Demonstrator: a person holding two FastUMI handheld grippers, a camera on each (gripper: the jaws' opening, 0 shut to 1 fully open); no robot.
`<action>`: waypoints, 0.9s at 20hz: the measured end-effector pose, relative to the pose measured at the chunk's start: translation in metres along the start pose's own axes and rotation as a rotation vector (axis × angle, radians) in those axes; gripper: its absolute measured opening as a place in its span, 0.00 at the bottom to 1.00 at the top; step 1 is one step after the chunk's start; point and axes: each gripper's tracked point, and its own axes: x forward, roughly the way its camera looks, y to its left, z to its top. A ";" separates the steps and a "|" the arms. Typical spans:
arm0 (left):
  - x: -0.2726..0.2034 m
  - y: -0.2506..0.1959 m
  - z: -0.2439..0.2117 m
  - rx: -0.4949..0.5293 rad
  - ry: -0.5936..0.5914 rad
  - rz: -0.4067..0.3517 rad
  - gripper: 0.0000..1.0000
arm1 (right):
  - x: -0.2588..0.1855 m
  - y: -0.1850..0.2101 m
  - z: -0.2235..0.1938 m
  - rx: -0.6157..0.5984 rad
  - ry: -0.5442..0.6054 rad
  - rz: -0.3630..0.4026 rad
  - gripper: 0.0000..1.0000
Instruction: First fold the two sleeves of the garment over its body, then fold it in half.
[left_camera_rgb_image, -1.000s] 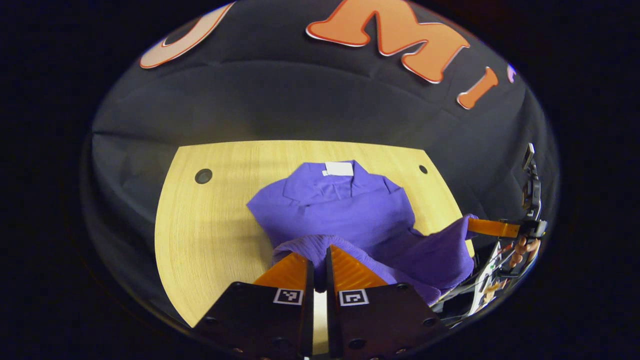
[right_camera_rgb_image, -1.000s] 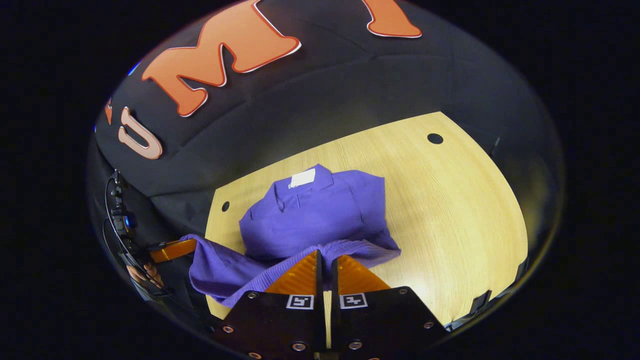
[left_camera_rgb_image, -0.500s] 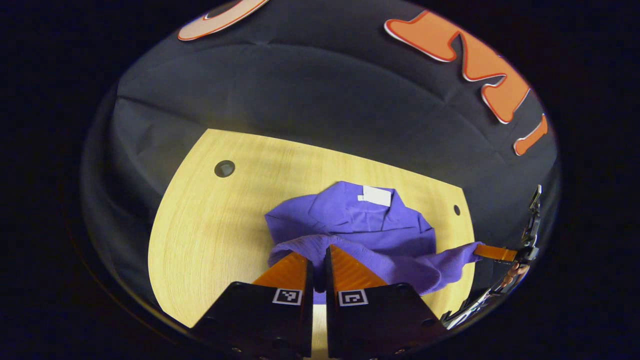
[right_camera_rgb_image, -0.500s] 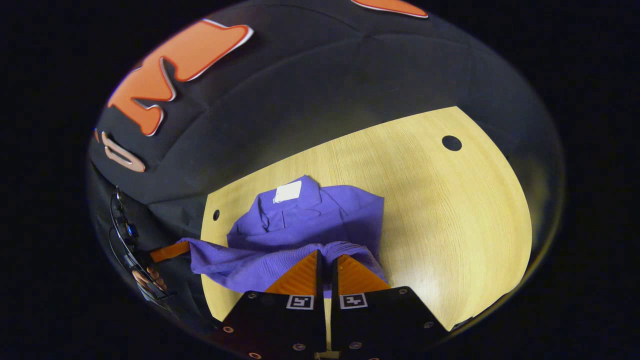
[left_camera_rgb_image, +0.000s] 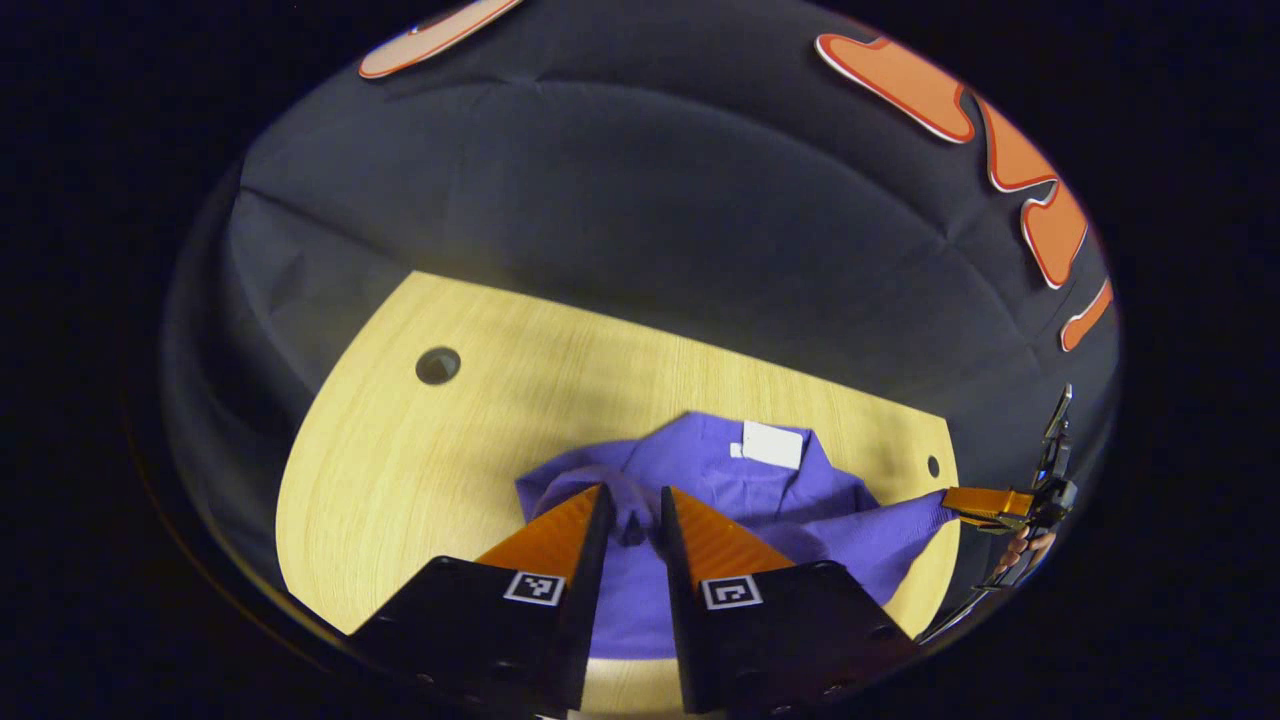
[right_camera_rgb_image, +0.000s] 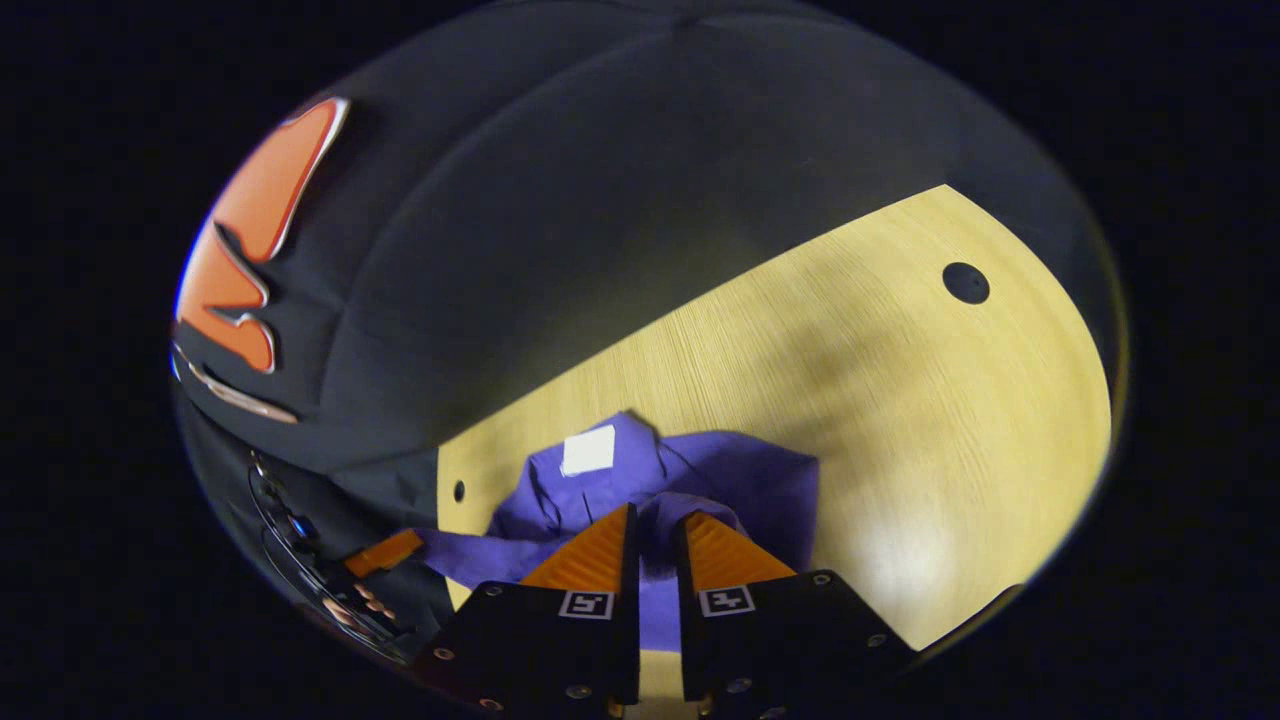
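Just garment (left_camera_rgb_image: 800, 520) between left gripper (left_camera_rgb_image: 630, 505) fingers

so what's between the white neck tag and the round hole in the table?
Left gripper view: between the white tag and hole, purple garment collar, then bare wooden table.

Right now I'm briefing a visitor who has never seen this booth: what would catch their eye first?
The purple garment, a white tag at its collar, stands out on the pale wooden table. The left gripper and the right gripper each pinch its hem, carried over the body toward the collar. A round hole marks the bare wood beyond.
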 end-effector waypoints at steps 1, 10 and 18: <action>0.001 -0.001 0.014 0.013 -0.053 0.002 0.36 | 0.003 0.001 0.006 0.015 -0.023 0.011 0.17; -0.037 -0.030 0.040 0.071 -0.194 -0.054 0.77 | -0.044 -0.011 0.046 -0.140 -0.274 -0.079 0.63; -0.121 -0.040 0.048 0.188 -0.415 -0.029 0.87 | -0.134 0.022 0.031 -0.344 -0.507 -0.153 0.95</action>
